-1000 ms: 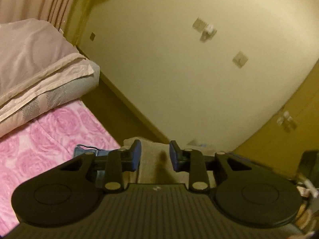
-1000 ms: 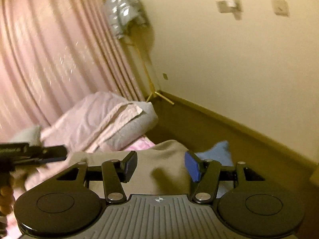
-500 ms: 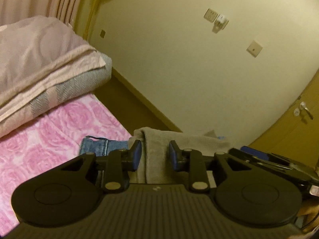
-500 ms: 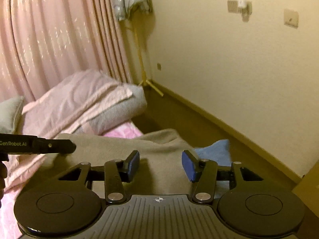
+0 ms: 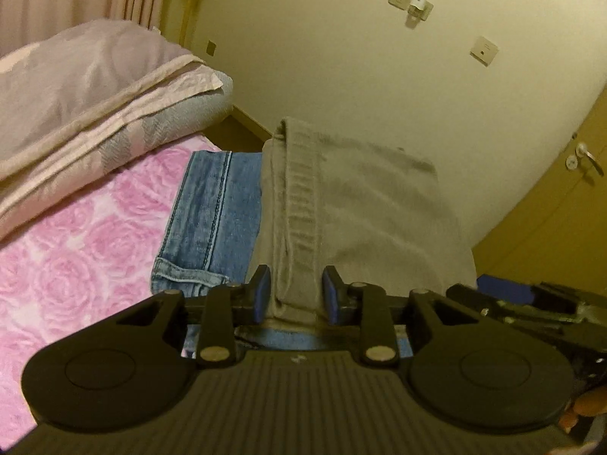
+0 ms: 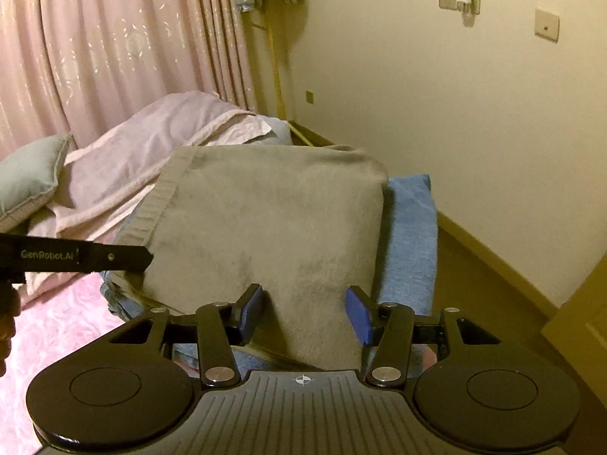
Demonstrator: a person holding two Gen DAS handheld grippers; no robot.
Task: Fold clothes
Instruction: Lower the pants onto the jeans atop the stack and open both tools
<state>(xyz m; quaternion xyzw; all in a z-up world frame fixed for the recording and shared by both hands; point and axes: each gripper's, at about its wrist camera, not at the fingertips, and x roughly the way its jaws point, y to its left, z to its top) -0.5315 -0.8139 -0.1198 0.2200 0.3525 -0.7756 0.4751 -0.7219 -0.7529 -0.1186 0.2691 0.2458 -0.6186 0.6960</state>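
A folded grey knit garment point(image 5: 371, 204) lies on top of folded blue jeans point(image 5: 205, 220) on the bed. My left gripper point(image 5: 296, 295) is shut on the garment's ribbed near edge, which bunches up between the blue pads. In the right wrist view the same grey garment point(image 6: 273, 212) runs down between the pads of my right gripper point(image 6: 303, 311), which is shut on a thick fold of it. The jeans point(image 6: 413, 227) stick out past its right side. The left gripper's finger point(image 6: 114, 258) reaches the garment's lower left corner. The right gripper point(image 5: 531, 303) shows at the left view's right edge.
The bed has a pink rose bedspread point(image 5: 76, 258). A stack of pale folded bedding point(image 5: 95, 94) sits at its head, with a grey-green pillow point(image 6: 26, 182) and pink curtains point(image 6: 114, 57) behind. The bed's edge drops to brown floor point(image 6: 493, 284) by the wall. A door point(image 5: 561, 189) stands at the right.
Both grippers have moved forward and tipped down with the grey garment. It now lies over the jeans, which were barely in view before. The right jaws have narrowed slightly.
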